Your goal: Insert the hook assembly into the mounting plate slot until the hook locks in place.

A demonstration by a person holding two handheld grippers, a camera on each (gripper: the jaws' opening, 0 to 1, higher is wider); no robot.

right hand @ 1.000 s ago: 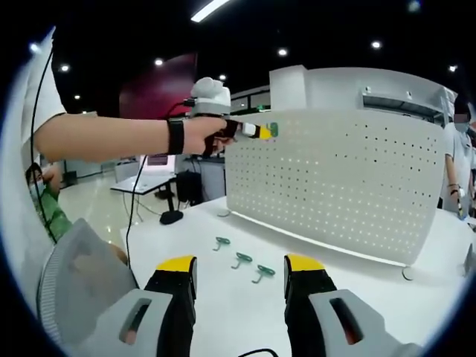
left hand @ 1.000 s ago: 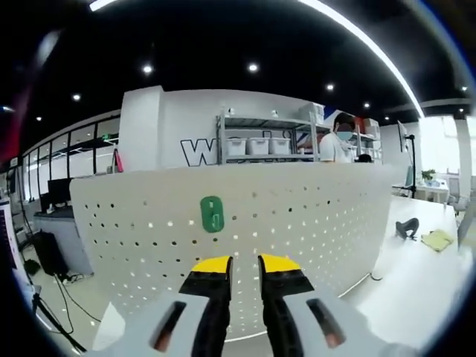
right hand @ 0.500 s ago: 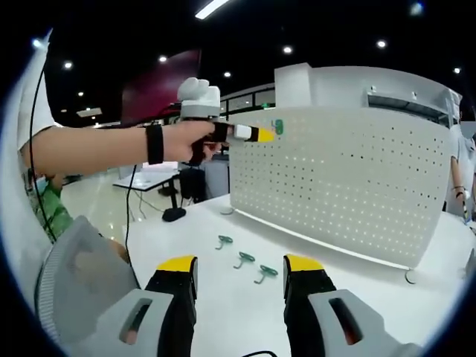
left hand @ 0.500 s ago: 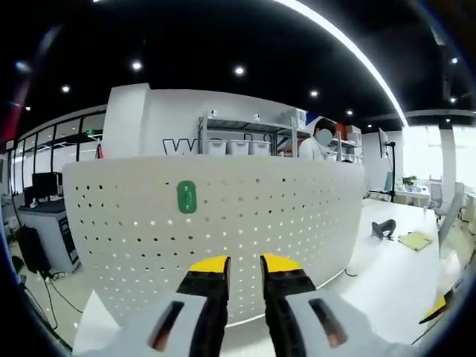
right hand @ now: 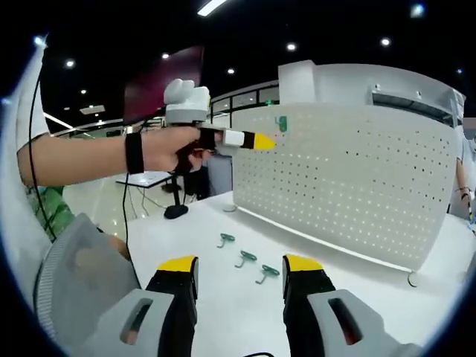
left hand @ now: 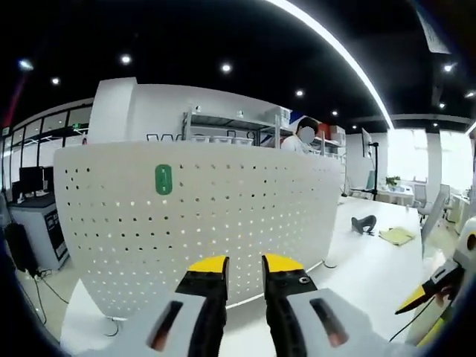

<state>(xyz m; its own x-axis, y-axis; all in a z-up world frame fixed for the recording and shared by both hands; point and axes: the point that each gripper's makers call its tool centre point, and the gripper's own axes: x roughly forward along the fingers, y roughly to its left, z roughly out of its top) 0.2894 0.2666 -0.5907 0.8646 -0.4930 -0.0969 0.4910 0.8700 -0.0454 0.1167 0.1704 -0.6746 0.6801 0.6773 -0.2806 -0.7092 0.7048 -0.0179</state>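
A green hook (left hand: 163,179) hangs in the upper left part of the white perforated mounting plate (left hand: 245,201), which stands upright on the table. My left gripper (left hand: 244,268) is well back from the plate, its jaws a narrow gap apart with nothing between them. In the right gripper view the left gripper (right hand: 260,140), held in a hand, sits just left of the hung hook (right hand: 281,123) and clear of it. My right gripper (right hand: 240,266) stands wide open and empty above the table. Three loose green hooks (right hand: 246,257) lie on the table beyond it.
The white table (right hand: 223,312) stretches in front of the plate. A person's arm (right hand: 89,152) crosses from the left. A black object (left hand: 363,223) and a yellow pad (left hand: 394,236) lie far right. Another person (left hand: 301,137) stands behind the plate by shelves.
My left gripper has drawn back and away from the hung hook, which stays on the plate. The right gripper has barely moved.
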